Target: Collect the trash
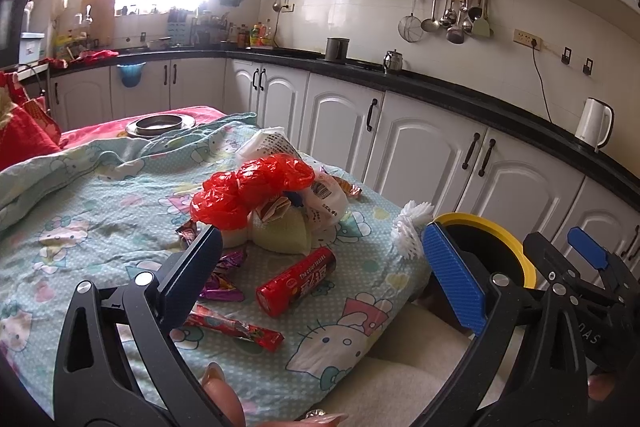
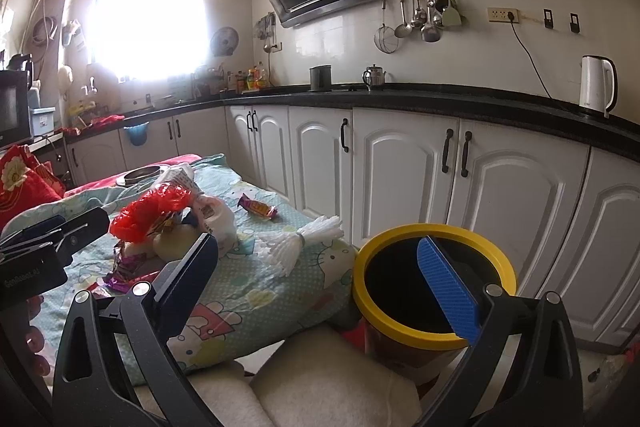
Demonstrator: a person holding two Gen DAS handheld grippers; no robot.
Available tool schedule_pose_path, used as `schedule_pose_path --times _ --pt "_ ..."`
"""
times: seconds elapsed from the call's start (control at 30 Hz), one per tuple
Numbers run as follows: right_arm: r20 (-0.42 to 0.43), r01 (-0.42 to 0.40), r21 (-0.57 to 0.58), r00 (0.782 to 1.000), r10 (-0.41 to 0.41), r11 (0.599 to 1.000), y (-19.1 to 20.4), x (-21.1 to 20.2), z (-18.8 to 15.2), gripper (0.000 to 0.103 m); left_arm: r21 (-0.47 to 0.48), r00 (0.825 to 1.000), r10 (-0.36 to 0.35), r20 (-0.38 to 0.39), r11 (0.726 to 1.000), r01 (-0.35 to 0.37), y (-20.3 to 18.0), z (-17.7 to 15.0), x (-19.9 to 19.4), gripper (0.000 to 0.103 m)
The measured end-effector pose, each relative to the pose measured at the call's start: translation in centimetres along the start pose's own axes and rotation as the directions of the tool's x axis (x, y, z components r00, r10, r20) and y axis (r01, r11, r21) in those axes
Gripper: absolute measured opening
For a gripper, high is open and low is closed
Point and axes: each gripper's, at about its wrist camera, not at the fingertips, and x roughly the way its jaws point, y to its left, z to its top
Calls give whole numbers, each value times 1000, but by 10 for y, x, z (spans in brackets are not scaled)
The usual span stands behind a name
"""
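Trash lies on a Hello Kitty cloth (image 1: 100, 227): a crumpled red plastic bag (image 1: 248, 191), a red snack tube (image 1: 298, 281), a long red wrapper (image 1: 236, 325), purple wrappers (image 1: 222, 279) and a white foam net (image 1: 410, 229). A yellow-rimmed bin (image 2: 434, 279) stands beside the table edge. My left gripper (image 1: 324, 279) is open and empty, hovering over the red tube. My right gripper (image 2: 324, 275) is open and empty, between the cloth edge and the bin; the foam net (image 2: 298, 245) lies just ahead of it.
White kitchen cabinets (image 2: 400, 171) with a black counter run along the right. A white kettle (image 2: 598, 85) stands on the counter. A metal dish (image 1: 160, 125) sits at the table's far end. A candy wrapper (image 2: 258, 207) lies near the far edge.
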Motion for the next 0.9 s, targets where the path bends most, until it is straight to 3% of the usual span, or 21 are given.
schedule_pose_path --times 0.43,0.73,0.9 --pt "0 -141 -50 990 141 989 17 14 12 97 -42 999 11 -39 999 -13 19 -4 9 92" --pt "-3 -179 -76 984 180 981 30 37 21 97 -87 993 96 -70 991 -102 58 -5 9 92" --pt "-24 -177 -87 984 176 980 31 54 20 97 -124 978 134 -159 980 -154 76 -15 14 92"
